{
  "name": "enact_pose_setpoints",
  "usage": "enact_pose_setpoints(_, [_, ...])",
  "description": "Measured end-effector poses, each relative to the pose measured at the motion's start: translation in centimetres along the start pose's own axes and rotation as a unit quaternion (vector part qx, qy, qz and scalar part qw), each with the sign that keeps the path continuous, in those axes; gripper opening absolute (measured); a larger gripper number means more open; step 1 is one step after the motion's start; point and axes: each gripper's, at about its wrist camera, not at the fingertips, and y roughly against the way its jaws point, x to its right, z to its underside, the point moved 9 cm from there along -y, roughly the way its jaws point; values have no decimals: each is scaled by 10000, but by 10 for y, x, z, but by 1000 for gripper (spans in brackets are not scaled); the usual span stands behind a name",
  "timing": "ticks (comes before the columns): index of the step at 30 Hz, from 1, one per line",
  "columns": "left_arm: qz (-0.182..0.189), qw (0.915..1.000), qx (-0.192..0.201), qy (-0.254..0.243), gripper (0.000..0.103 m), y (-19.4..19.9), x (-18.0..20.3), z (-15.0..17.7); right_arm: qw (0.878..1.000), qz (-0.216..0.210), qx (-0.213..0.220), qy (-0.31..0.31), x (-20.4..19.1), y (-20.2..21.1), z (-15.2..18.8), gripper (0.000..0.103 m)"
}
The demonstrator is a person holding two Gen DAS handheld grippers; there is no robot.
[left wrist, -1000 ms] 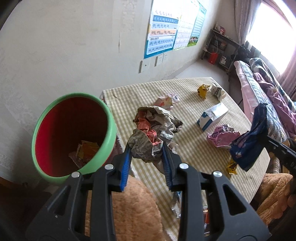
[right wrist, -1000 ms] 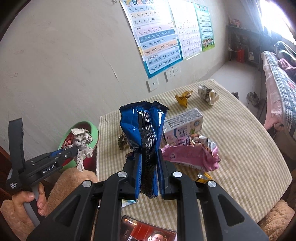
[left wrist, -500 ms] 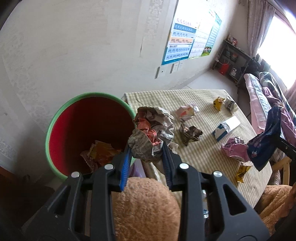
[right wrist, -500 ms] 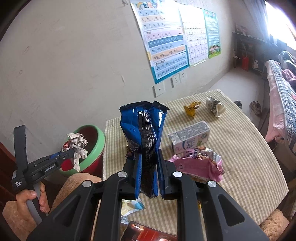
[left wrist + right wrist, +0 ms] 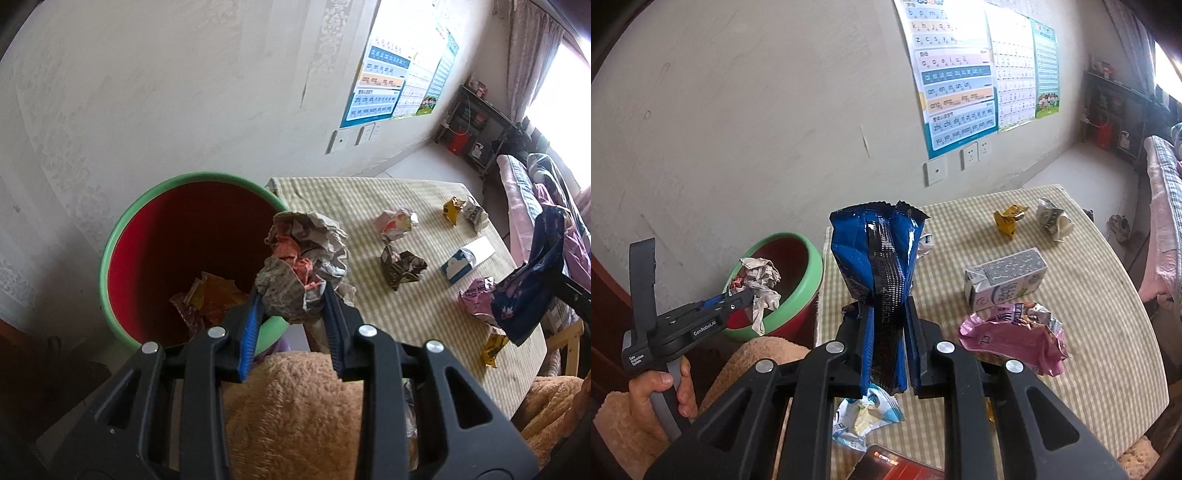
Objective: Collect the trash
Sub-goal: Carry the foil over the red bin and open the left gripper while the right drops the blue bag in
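Trash first: crumpled paper ball [image 5: 304, 266], grey newsprint with red and orange patches, creased all over, pinched between the blue-lined jaws of the left gripper [image 5: 291, 314] and hanging over the near rim of the bin [image 5: 122, 236]. Bin red inside, green at the lip, standing against the wall just beside the table [image 5: 354, 195] edge, with orange and brown wrappers [image 5: 207, 299] already lying at its bottom. Blue snack bag [image 5: 877, 258], glossy, with a black dotted seam up the middle and a serrated top edge, standing upright and clamped at its lower part in the right gripper [image 5: 888, 332], above the near side of the table. Counted on the checked cloth in the right wrist view: one grey and white milk carton [image 5: 1004, 282] lying on its side, one pink foil wrapper [image 5: 1015, 332] just in front of it, one yellow wrapper [image 5: 1008, 219] and one silver-white wrapper [image 5: 1052, 219] near the far edge, one pale blue and white packet [image 5: 866, 415] under the gripper. Left wrist view adds one whitish crumpled ball [image 5: 397, 223] and one dark brown wrapper [image 5: 400, 267]. Two grippers, one bin, three posters [image 5: 982, 70] on the wall. Left hand [image 5: 663, 387] wrapped round its handle.
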Motion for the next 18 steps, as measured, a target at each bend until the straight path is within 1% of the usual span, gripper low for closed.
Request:
enact_pose_setpoints(8, [-176,9994,12,296,30,-1,-33,-2,9996,-75,-110,237,-17,-12,-5,16])
enact_pose_setpoints(18, [-254,9987,-21,435,30,-2,-53,4,9990,-170,-207,357,-32,-26,-6,16])
